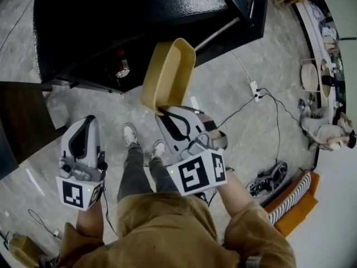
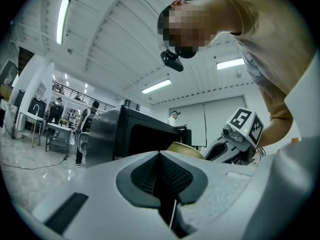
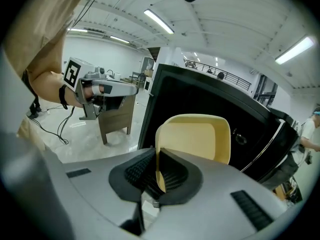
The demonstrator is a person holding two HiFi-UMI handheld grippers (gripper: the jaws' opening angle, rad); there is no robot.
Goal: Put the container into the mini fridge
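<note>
The yellow container (image 1: 167, 74) is a shallow plastic tub held on edge above the floor, just in front of the black mini fridge (image 1: 111, 21). My right gripper (image 1: 162, 113) is shut on its lower wall. In the right gripper view the container (image 3: 196, 138) stands up from the jaws, with the fridge's dark opening (image 3: 200, 101) behind it. The fridge door (image 1: 245, 4) hangs open at the right. My left gripper (image 1: 89, 119) hovers to the left, apart from the container, shut on nothing. The left gripper view shows the fridge (image 2: 125, 134), the container's rim (image 2: 184, 148) and the right gripper (image 2: 240, 134).
A small can (image 1: 121, 68) sits inside the fridge. A dark wooden table (image 1: 22, 116) stands at the left. A power strip with cables (image 1: 255, 91) and a pair of shoes (image 1: 268, 180) lie on the floor at the right. The person's feet (image 1: 129, 133) are between the grippers.
</note>
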